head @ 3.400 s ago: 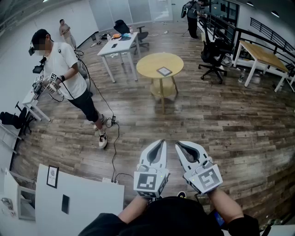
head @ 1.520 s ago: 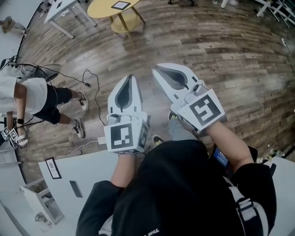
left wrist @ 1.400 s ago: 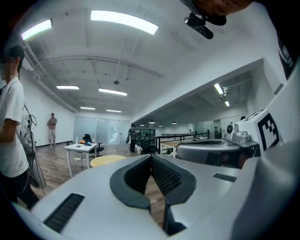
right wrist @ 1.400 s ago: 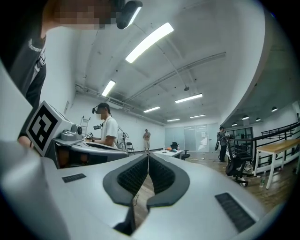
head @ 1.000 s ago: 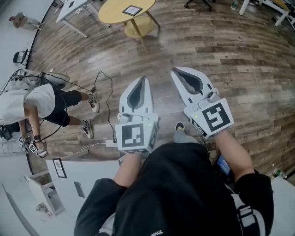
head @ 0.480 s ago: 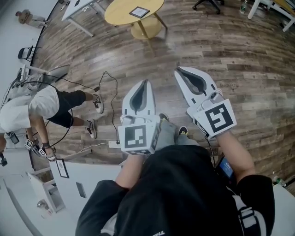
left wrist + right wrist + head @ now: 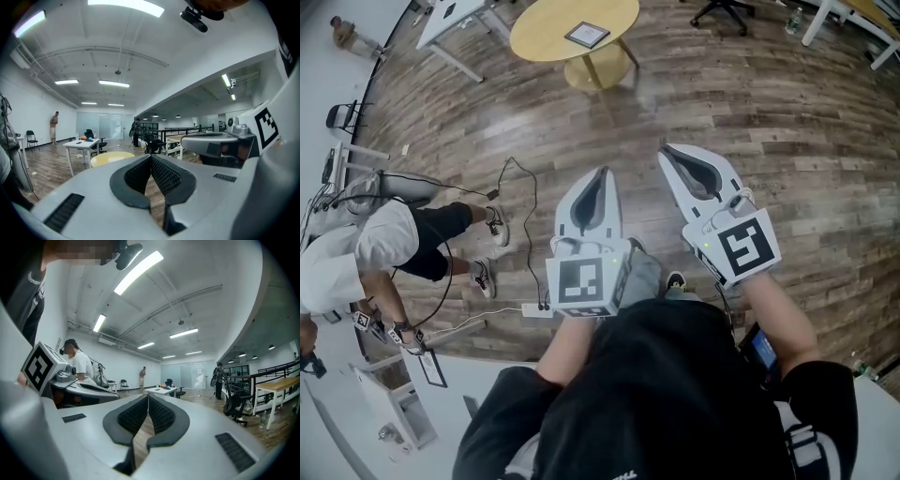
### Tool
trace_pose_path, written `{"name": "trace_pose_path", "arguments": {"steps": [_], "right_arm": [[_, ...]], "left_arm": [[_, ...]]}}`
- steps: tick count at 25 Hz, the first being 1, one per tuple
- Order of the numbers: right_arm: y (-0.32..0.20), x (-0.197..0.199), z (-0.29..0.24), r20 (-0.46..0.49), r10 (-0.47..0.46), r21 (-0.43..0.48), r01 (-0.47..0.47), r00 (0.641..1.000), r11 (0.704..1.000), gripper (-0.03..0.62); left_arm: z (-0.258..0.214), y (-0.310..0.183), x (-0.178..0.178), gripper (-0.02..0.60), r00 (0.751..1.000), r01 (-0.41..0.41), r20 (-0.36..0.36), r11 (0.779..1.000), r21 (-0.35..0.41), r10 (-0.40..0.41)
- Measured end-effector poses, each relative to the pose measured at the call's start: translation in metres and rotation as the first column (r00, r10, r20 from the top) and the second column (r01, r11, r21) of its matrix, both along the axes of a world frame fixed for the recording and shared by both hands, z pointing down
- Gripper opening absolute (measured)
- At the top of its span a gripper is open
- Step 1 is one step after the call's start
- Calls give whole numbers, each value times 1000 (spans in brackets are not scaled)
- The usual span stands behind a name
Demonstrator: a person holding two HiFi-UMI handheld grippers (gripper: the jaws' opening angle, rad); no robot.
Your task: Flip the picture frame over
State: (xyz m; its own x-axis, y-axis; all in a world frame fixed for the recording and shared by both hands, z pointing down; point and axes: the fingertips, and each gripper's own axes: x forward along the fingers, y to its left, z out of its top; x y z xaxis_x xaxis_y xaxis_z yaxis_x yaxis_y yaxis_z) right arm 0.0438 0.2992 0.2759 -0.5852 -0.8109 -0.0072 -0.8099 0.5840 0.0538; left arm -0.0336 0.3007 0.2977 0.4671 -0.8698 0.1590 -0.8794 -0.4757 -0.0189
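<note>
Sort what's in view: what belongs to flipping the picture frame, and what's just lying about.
For the job:
- picture frame
- round yellow table it lies on
- left gripper and right gripper, both shut, holding nothing

Lying about:
- power strip on the floor
- white desk
- office chair

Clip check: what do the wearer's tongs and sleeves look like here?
Both left tongs and right tongs are light grey plastic shells tapering to a point, each with a dark teardrop opening lined by black ribbed pads. A white cube with black square markers sits behind each: left cube, right cube. The person wears a black top, sleeves ending above the forearms.
</note>
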Motion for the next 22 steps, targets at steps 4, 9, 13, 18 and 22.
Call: {"name": "trace_pose_path", "arguments": {"steps": [4,9,13,18,22], "right_arm": [[-39,-29,-10,-17,-12,19,12,1000,1000,18],[-82,-68,-19,-30,-30,38,31,999,999,18],[-109,-97,-16,-41,-48,35,50,998,998,18],[-128,-118,-9,-47,-55,38,57,997,998,18],[-142,-128,-6,-51,-52,35,53,997,998,18]], "left_arm": [[-4,-39,-24,23,1000,5,-20,1000,11,-4],[-8,-81,-61,23,999,22,-30,999,23,-22],[-4,-107,-87,23,999,38,-37,999,19,-37],[0,-134,-113,23,998,50,-38,998,34,-49],[0,-145,-123,23,998,50,-41,998,33,-49]]}}
